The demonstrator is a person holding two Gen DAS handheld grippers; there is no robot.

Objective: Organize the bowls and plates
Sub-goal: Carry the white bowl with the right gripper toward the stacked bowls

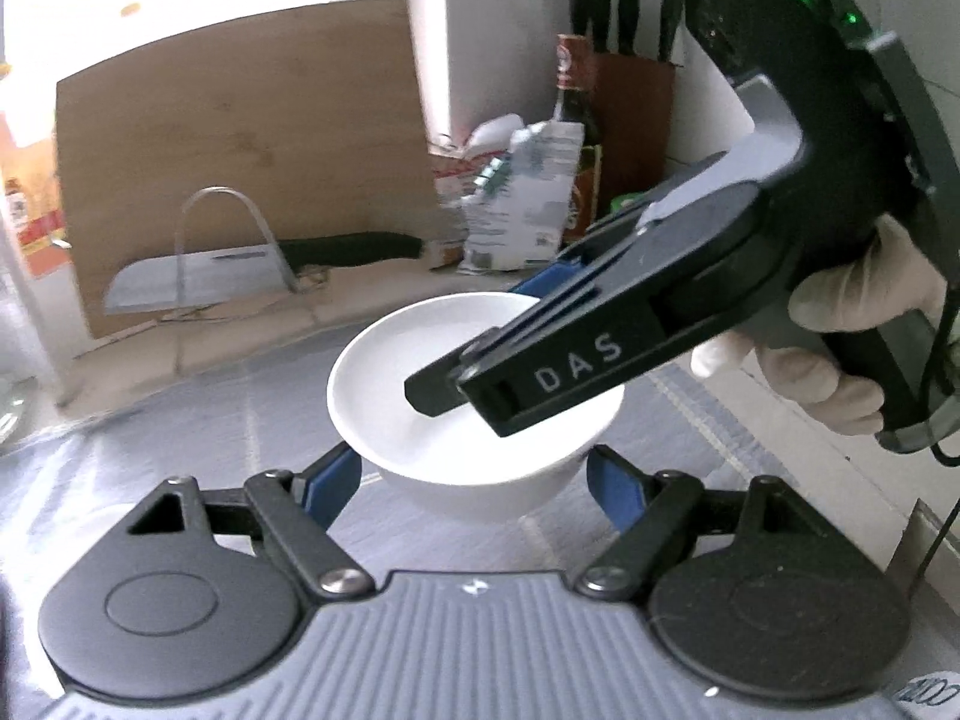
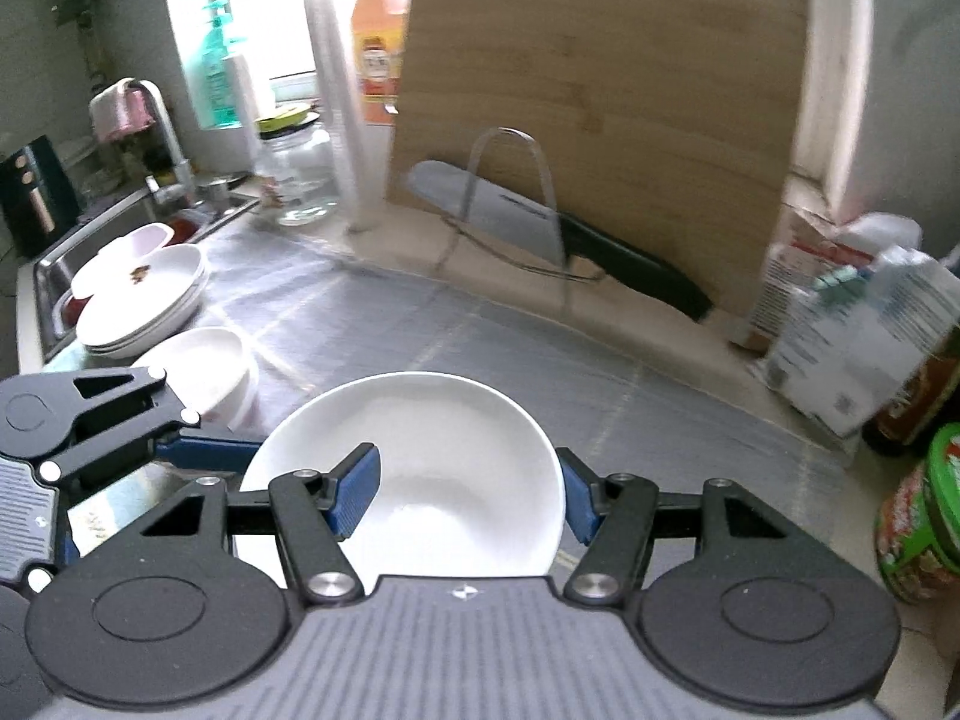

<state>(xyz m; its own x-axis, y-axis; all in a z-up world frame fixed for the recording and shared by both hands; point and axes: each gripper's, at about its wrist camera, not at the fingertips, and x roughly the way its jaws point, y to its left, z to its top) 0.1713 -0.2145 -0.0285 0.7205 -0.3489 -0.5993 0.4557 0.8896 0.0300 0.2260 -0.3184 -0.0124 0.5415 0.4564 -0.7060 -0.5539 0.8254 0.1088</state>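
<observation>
Nearest thing: white round ceramic bowl [image 2: 432,480], held up between both tools above the grey mat-covered tabletop [image 2: 540,360], close under each camera.
Left tool: left tool [image 1: 474,483] had its blue pads set against the bowl's outer wall on either side, pinching it across its width; in the right wrist view only its side showed at the left edge, reaching towards the bowl.
Right tool: right tool [image 2: 471,495] gripped the bowl's rim, one blue pad inside the bowl and the other outside the wall; in the left wrist view it came in from the right, a gloved hand [image 1: 840,336] on its handle.
Bowl's place: off the tabletop as far as I could judge, roughly over the middle of the mat, well apart from the other dishes.
Already stacked: shallow white plates in a stack [image 2: 144,306] by the steel sink [image 2: 48,276], the top one carrying a few dark crumbs; deep white bowl [image 2: 210,372] just beside them.
Backdrop: wooden cutting board [image 2: 600,108] upright against the wall, black-handled cleaver [image 2: 540,234] on a wire stand before it.
Progress: probably partway; plates looked gathered, this bowl not yet set down, most likely bound for the deep bowl by the plates.
</observation>
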